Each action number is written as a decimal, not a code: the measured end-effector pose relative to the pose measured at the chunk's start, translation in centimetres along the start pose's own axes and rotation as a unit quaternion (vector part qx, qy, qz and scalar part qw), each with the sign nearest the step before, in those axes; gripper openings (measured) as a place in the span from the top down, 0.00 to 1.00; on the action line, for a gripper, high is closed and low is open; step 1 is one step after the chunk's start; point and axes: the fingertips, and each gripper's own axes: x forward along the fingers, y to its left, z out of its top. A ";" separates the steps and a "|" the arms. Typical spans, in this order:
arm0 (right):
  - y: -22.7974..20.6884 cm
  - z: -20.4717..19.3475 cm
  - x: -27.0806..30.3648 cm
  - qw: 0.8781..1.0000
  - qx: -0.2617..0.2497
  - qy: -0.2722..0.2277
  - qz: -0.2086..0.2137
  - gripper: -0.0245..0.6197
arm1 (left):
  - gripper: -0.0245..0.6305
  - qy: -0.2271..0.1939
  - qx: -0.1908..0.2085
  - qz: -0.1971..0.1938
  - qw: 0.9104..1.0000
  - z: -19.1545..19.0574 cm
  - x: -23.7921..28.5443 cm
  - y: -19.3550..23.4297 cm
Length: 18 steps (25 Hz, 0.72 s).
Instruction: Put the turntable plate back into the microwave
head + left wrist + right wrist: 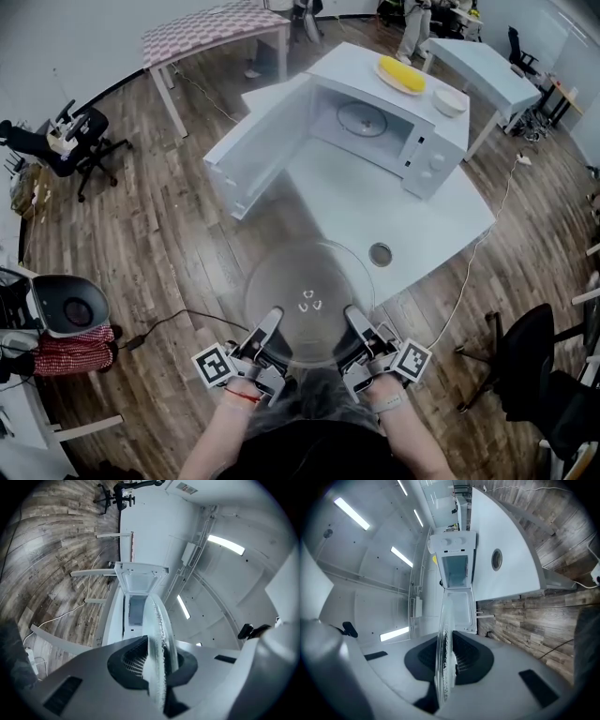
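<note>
The left gripper (pixel 270 323) and right gripper (pixel 356 319) are each clenched on the near rim of the glass plate (pixel 309 281). They hold it level in the air, with its far part over the tabletop's (pixel 347 202) near edge. The microwave (pixel 417 141) stands toward the far edge, its door (pixel 258 145) wide open and a ring (pixel 362 119) inside.

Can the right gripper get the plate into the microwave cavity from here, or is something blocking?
Probably yes: the microwave door stands wide open and nothing stands on the table before the cavity. The right gripper and left gripper both clamp the turntable plate, so they must go in together.
</note>
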 end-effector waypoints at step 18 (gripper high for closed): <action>-1.4 7.5 7.9 1.000 0.000 -0.025 0.002 0.90 | 0.91 0.029 -0.003 0.003 1.000 5.6 10.1 2.4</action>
